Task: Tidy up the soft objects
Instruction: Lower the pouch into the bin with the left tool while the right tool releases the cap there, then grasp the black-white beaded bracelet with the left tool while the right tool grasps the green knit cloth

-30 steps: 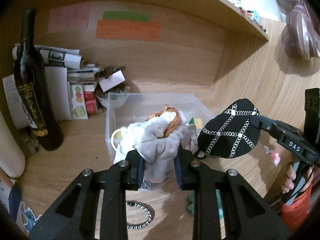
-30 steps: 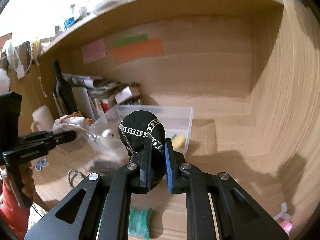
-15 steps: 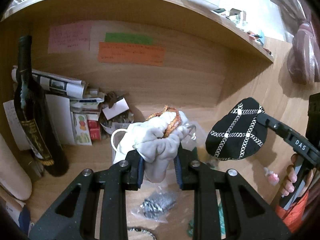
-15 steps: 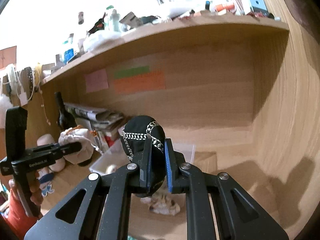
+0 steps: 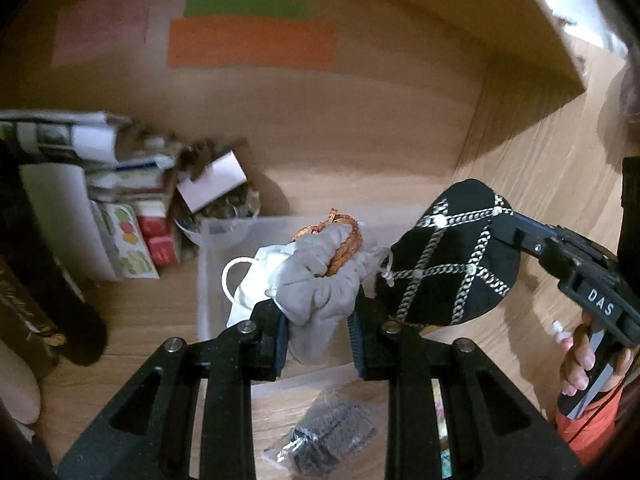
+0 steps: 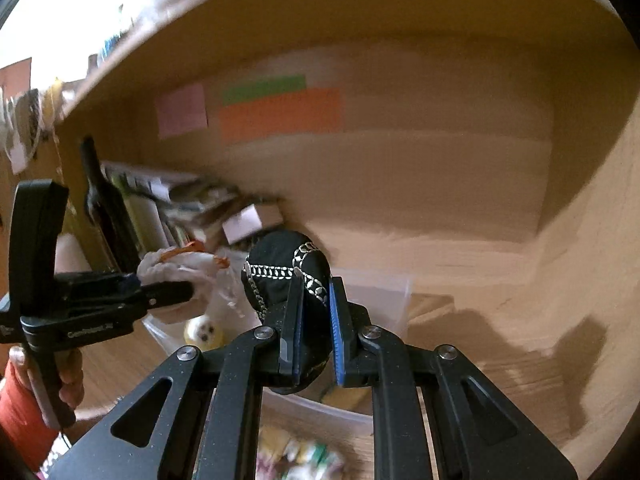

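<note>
Left gripper (image 5: 318,334) is clamped on a bunched grey-white fabric pouch with an orange braided cord (image 5: 320,276). Right gripper (image 6: 314,330) is pinched tight on a black rounded fabric pouch crossed with silver chains (image 6: 286,268). Both bundles are airborne, side by side, touching or nearly so in the left wrist view.

Below and just behind them: a clear rectangular plastic bin (image 5: 208,276) on the wooden desk (image 5: 136,308). Right wrist view shows a small yellow soft ball (image 6: 203,334) already in it.

Judgement: the step is dropping both pouches into the bin. To do it well:
- centre each bundle over the open bin before letting go; the black one sits near the right wall
- lower in before opening, soft things bounce and drape over rims
- release one at a time so the chains don't snag the white pouch's drawstring loop (image 5: 234,280)

Orientation: the grey pouch stands roughly upright out of the jaws, long axis along the fingers, cord end pointing away from the camera. The black pouch is a flattened dome, broad face toward the left camera, long axis roughly in line with the right fingers.

Further back: a dark wine bottle (image 6: 105,216), stacked papers and small boxes (image 5: 104,184), coloured sticky notes (image 5: 252,42) on the back panel.
</note>
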`<state>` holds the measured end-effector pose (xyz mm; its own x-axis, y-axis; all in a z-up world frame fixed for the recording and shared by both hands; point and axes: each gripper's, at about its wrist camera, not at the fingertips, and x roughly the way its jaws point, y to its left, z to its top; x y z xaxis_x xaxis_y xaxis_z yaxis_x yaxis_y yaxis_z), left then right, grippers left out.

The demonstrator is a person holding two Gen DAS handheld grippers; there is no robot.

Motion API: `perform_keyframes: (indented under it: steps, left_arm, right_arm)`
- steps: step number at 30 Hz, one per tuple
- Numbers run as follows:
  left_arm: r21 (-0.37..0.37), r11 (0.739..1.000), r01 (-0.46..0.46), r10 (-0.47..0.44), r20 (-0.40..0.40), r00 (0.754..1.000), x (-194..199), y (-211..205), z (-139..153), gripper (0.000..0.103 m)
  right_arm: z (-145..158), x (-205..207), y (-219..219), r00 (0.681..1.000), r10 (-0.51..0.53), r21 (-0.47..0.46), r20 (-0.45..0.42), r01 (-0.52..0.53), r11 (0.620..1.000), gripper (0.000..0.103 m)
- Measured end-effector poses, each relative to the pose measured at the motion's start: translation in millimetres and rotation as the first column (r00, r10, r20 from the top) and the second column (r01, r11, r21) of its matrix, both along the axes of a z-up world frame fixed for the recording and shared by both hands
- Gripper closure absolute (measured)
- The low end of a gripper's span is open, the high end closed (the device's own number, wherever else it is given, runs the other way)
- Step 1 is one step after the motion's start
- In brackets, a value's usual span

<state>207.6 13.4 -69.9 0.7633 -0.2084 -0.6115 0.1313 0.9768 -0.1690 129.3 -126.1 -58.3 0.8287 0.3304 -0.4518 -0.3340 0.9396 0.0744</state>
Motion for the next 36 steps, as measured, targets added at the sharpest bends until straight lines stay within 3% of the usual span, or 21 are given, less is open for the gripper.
perform_keyframes:
  steps: [9, 15, 18, 22, 25, 30, 36]
  left_arm:
    - [0.038, 0.999, 0.031, -0.027, -0.099, 0.995, 30.3, -14.3, -33.2, 0.078]
    - [0.053, 0.998, 0.028, -0.022, -0.113, 0.993, 31.5, -16.0, -37.6, 0.077]
    - [0.063, 0.997, 0.035, -0.028, -0.114, 0.993, 28.5, -18.6, -36.2, 0.072]
    - [0.064, 0.997, 0.043, -0.036, -0.11, 0.993, 24.3, -20.6, -35.0, 0.052]
    - [0.07, 0.997, 0.045, -0.038, -0.097, 0.995, 18.6, -21.8, -31.4, 0.047]
    - [0.058, 0.997, 0.045, -0.041, -0.071, 0.997, 8.4, -19.9, -21.7, 0.042]
    - [0.048, 0.998, 0.036, -0.036, 0.001, 0.999, -15.3, -15.2, 2.0, 0.035]
  right_arm:
    - [-31.8, 28.6, 11.2, 0.994, 0.022, -0.055, -0.11, -0.028, 0.998, 0.092]
    - [-47.0, 40.8, 11.6, 0.985, 0.0, -0.083, -0.17, -0.014, 0.996, 0.092]
    - [-52.1, 43.9, 11.9, 0.982, -0.009, -0.102, -0.191, -0.011, 0.995, 0.091]
    - [-55.0, 44.0, 10.3, 0.979, -0.021, -0.111, -0.205, -0.002, 0.994, 0.089]
    - [-53.6, 40.5, 8.8, 0.979, -0.022, -0.115, -0.2, -0.001, 0.993, 0.079]
    - [-40.0, 22.9, 6.7, 0.989, -0.028, -0.119, -0.143, 0.011, 0.993, 0.045]
    - [-17.0, -3.9, 6.0, 0.998, -0.03, -0.115, -0.061, 0.023, 0.993, 0.028]
